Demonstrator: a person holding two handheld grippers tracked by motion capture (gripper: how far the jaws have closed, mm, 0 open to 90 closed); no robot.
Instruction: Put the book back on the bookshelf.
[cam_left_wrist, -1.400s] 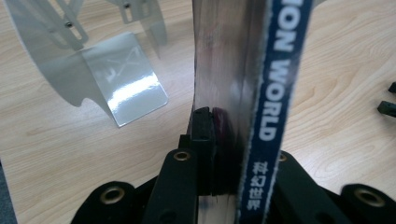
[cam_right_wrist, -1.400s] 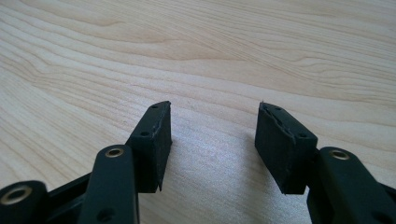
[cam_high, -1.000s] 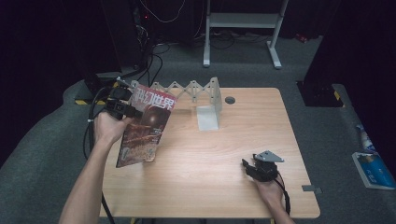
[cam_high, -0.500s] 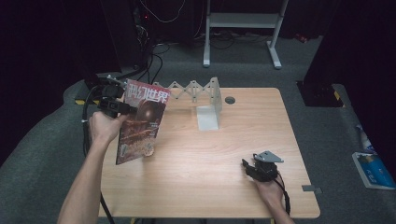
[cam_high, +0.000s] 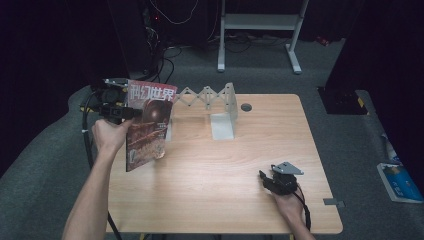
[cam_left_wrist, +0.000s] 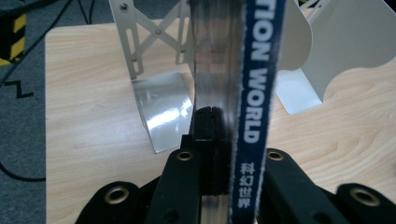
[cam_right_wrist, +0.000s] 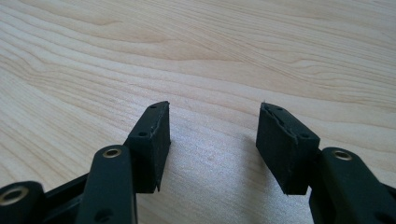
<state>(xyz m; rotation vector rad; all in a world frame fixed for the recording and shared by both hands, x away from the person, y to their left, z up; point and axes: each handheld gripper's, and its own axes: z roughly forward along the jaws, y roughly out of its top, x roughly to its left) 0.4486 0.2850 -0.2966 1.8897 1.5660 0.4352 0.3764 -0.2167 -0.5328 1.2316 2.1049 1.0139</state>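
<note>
Above the surface's (cam_high: 210, 170) left edge: left gripper (cam_high: 116, 112) clamping magazine (cam_high: 147, 125) upright; advisably lowering it spine-first between rack (cam_high: 222, 107) dividers. Right gripper (cam_high: 278, 182) resting, fingers (cam_right_wrist: 152, 140) apart.

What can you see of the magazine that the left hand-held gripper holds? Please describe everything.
The magazine is a thin glossy paperback with a dark reddish-brown cover and white Chinese characters on top. Its blue spine reads "WORLD" in white. It stands upright, tilted a little, above the left part of the wooden table, near the metal expanding rack. The left hand-held gripper is shut on its edge.
</note>
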